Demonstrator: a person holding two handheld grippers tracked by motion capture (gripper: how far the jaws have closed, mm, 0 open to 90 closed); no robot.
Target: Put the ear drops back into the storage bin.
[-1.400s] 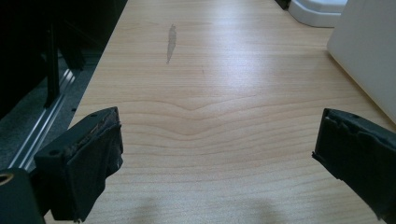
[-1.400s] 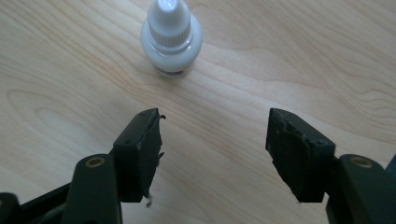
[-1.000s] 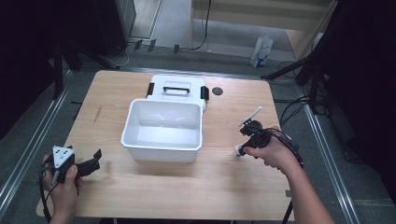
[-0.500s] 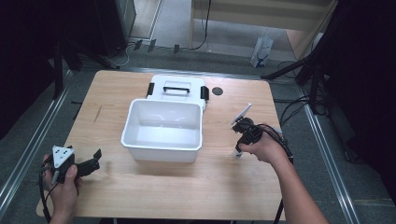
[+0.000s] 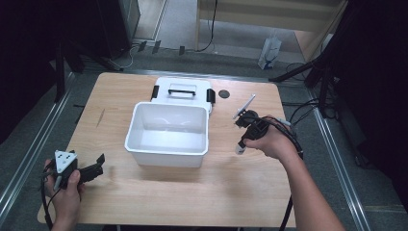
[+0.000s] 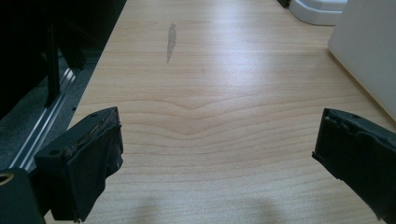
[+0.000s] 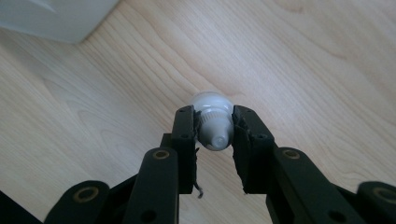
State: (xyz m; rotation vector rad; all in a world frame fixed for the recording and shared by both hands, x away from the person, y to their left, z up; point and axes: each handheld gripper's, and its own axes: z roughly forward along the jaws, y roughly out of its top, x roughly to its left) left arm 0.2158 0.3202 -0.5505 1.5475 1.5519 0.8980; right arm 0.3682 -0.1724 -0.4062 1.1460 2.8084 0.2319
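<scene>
The right gripper (image 7: 214,135) is seen pinching a small white light bulb (image 7: 213,122) by its screw base, the jaws pressed against either side and the rounded glass end pointing away from the camera toward the table (image 7: 303,60). In the high view the right gripper (image 5: 246,129) is held just above the wood, to the right of the white bin (image 5: 168,134), and the bulb (image 5: 239,147) hangs below the hand with its long axis tilted down and slightly toward the person. The bin's open top lies to the left of this gripper, near but apart, so the relation on which a coming move is judged to turn is a short sideways carry leftward over the near right rim, with the bulb kept glass-end down. The right hand is clearly the nearer one to the bin's opening.

The left gripper (image 5: 91,169) is held at the table's near left corner, well apart from the bin; in its own view the jaws are spread wide with nothing between them, only bare wood.

Counted: one bulb, one white bin that looks empty, one white lid (image 5: 183,90) with a black handle lying behind the bin and touching it, one small dark disc (image 5: 223,94) beside the lid, two grippers
</scene>
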